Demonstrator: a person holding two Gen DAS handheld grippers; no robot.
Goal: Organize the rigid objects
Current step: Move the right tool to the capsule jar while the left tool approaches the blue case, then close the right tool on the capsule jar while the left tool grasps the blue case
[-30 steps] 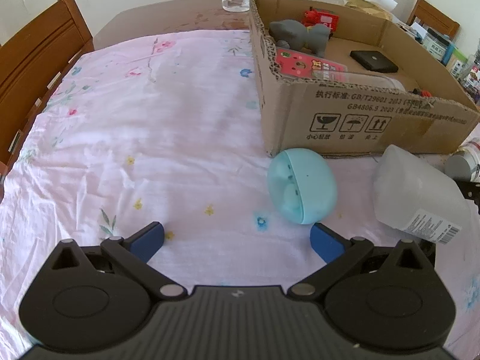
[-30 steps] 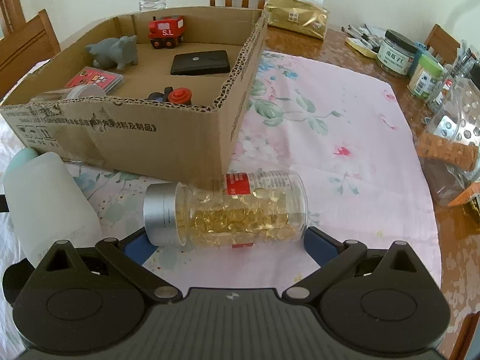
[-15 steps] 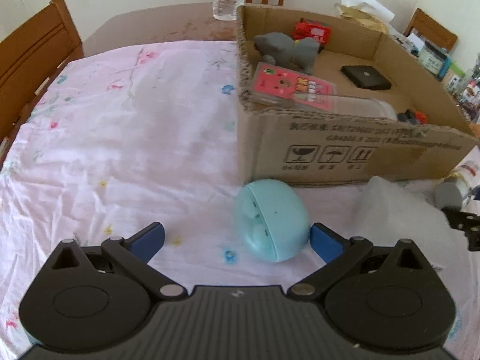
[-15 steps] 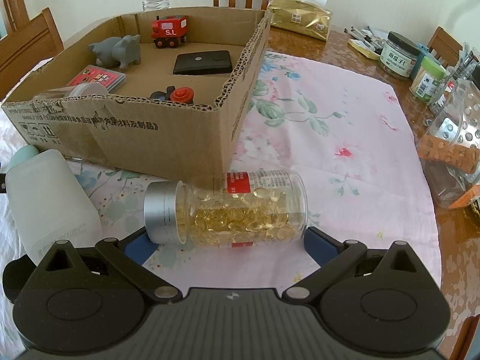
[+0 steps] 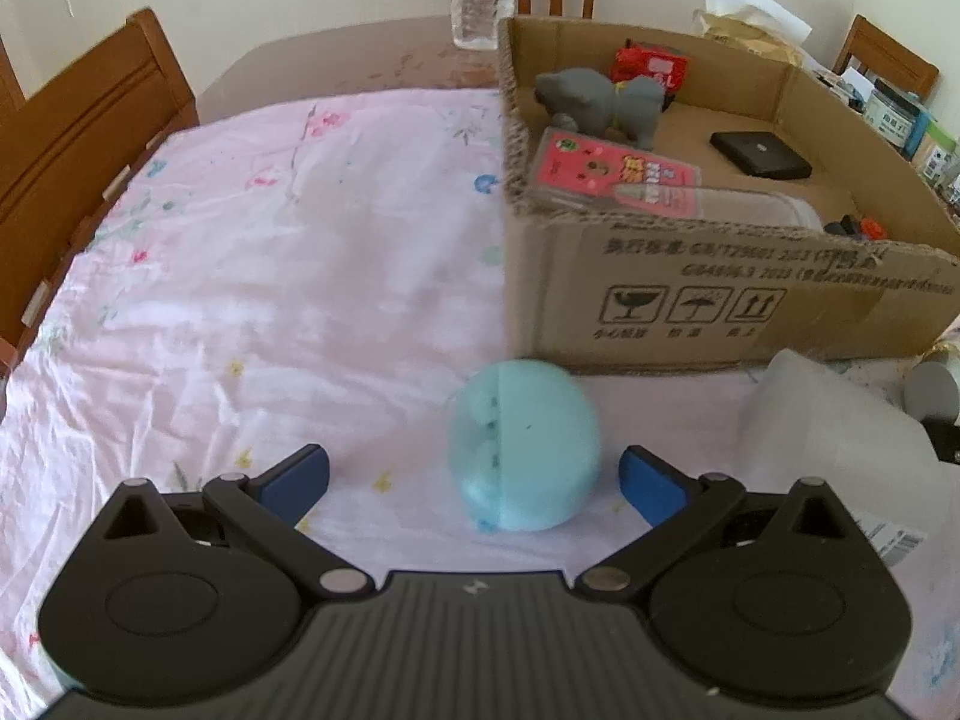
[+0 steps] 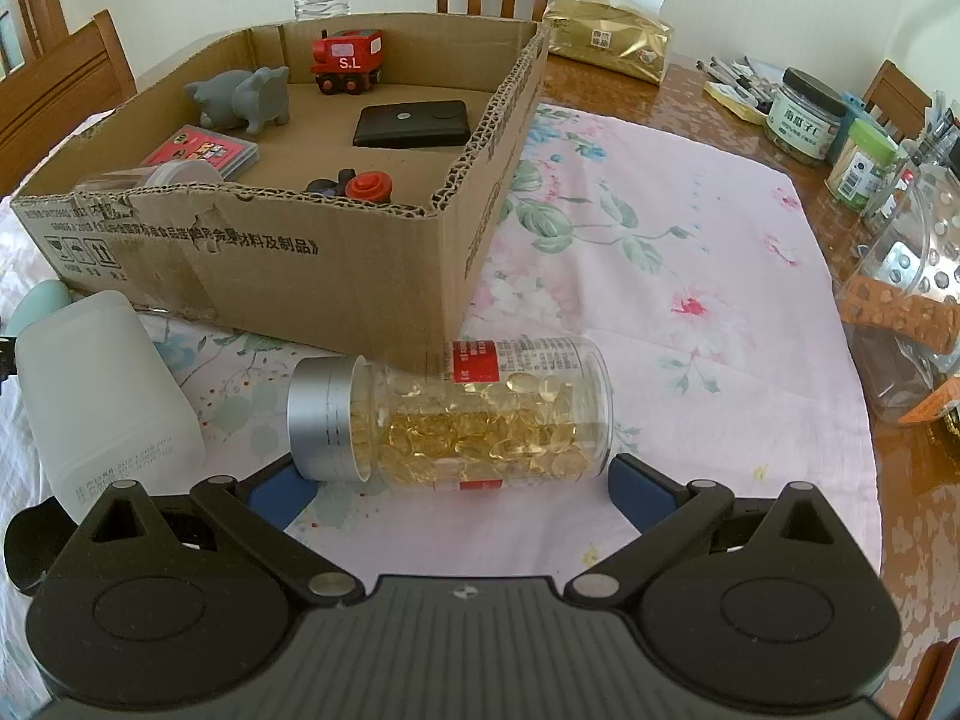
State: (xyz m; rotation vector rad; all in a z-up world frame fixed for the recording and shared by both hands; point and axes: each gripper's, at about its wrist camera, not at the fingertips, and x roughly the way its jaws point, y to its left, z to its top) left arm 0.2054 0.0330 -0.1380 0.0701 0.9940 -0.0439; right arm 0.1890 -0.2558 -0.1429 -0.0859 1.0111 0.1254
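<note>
The left gripper (image 5: 474,477) is hovering low over the cloth, jaws spread wide around a smooth, rounded blue egg-shaped case (image 5: 525,447) lying before the cardboard box (image 5: 720,288). The right gripper (image 6: 447,489) is likewise gaping, its fingers flanking a clear capsule bottle (image 6: 468,417) lying sideways, silver-capped, beside a frosted plastic bottle (image 6: 102,396).

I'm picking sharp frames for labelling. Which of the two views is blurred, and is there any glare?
Left wrist view: motion-smeared, the blue egg-shaped case and cardboard box print soft. Right wrist view: crisp, capsule bottle label readable; glare only on the bare varnished table beyond the cloth.
</note>
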